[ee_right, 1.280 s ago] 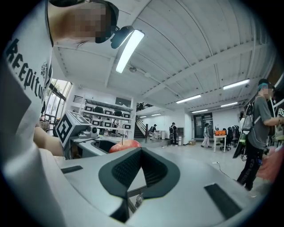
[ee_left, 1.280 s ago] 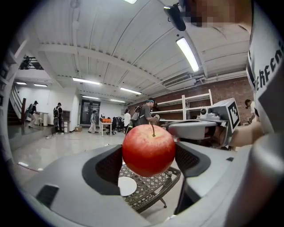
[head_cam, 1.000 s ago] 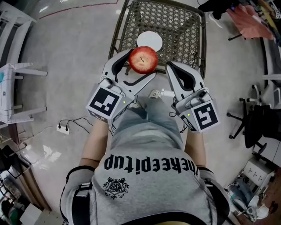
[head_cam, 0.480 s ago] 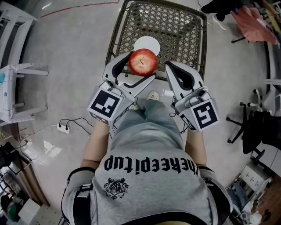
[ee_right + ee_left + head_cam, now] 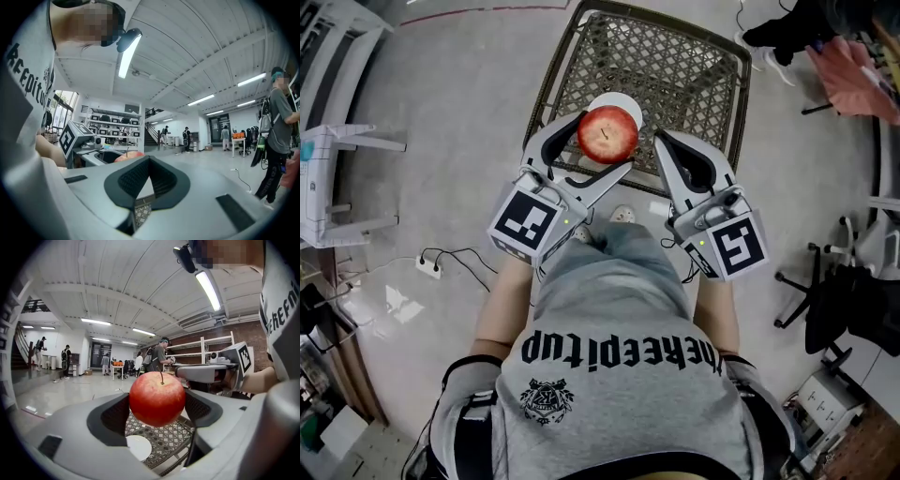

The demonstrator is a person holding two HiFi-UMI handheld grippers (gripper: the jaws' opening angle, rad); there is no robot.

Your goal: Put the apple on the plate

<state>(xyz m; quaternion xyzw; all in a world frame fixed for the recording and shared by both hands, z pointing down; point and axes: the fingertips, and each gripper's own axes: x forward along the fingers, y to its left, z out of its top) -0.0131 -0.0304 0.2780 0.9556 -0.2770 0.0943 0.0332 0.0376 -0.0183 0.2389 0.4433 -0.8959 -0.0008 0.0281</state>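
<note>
My left gripper [image 5: 591, 157] squeezes a round, shiny red apple [image 5: 607, 134] with a thin brown stem. A small white round plate [image 5: 138, 447] sits below it. My right gripper [image 5: 675, 150] is closed tight and holds nothing.

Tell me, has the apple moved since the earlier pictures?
Yes. Held in the left gripper, the apple has moved forward toward the white plate and now overlaps its near edge.

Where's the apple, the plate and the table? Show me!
apple [image 5: 157, 398]: left gripper view, middle of its red skin.
plate [image 5: 138, 447]: left gripper view, middle of the white part showing.
table [image 5: 675, 66]: head view, bare lattice top behind the plate.
</note>
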